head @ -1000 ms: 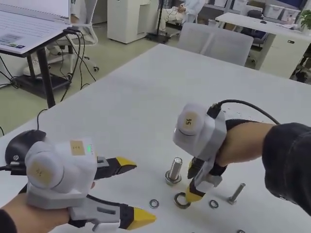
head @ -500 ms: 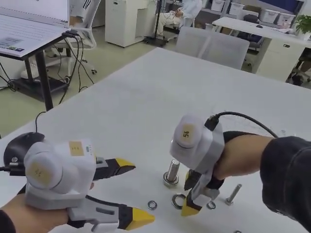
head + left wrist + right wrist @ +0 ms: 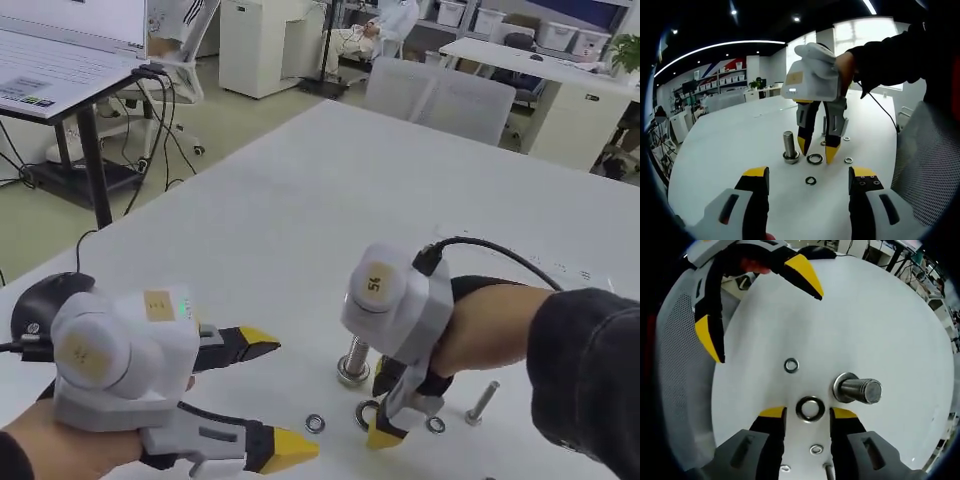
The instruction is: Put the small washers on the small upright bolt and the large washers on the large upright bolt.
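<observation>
**Right gripper settled astride the large washer**

My right gripper [image 3: 382,405] had come down close beside the large upright bolt [image 3: 355,358]. Its jaws stood open a little wider than the large washer [image 3: 810,408], which lay flat on the table just beside that bolt. One yellow tip stood on either side of the washer, and nothing was gripped yet. A second earlier the same gripper had hung higher by the bolt; the bolt and washers had kept their places. I judged the pick set up but the washer not yet lifted. My left gripper [image 3: 282,395] hovered well apart from the bolt, jaws spread wide and empty. One small washer [image 3: 315,423] lay near the bolt, and another small washer [image 3: 436,425] lay farther off, next to the small bolt [image 3: 480,400].
</observation>
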The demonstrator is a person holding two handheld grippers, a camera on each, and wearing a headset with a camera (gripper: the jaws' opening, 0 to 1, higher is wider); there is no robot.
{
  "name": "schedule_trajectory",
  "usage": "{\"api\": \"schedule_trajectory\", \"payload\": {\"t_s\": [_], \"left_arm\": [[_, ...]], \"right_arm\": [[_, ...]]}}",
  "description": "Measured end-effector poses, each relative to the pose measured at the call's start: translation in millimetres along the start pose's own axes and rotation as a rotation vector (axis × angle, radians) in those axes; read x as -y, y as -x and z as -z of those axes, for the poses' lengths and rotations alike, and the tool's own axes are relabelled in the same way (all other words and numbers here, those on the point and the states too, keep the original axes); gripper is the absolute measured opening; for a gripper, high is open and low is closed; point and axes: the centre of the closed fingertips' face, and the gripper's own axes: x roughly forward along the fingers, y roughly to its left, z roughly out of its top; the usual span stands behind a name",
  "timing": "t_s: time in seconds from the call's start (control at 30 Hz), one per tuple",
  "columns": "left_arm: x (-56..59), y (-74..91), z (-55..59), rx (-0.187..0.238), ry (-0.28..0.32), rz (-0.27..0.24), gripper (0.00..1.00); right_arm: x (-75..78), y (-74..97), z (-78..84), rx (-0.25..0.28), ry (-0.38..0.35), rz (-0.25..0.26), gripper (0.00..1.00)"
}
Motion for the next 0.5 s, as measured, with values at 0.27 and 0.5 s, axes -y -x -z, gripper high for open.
{"api": "schedule_trajectory", "payload": {"t_s": [0.27, 0.5], "left_arm": [[0.3, -0.7, 0.0, -0.002, 0.000, 0.004, 0.63], [0.5, -0.3, -0.2, 0.002, 0.002, 0.004, 0.62]], "right_arm": [[-1.0, 0.3, -0.1, 0.002, -0.006, 0.008, 0.34], [0.3, 0.1, 0.0, -0.004, -0.003, 0.012, 0.28]]}}
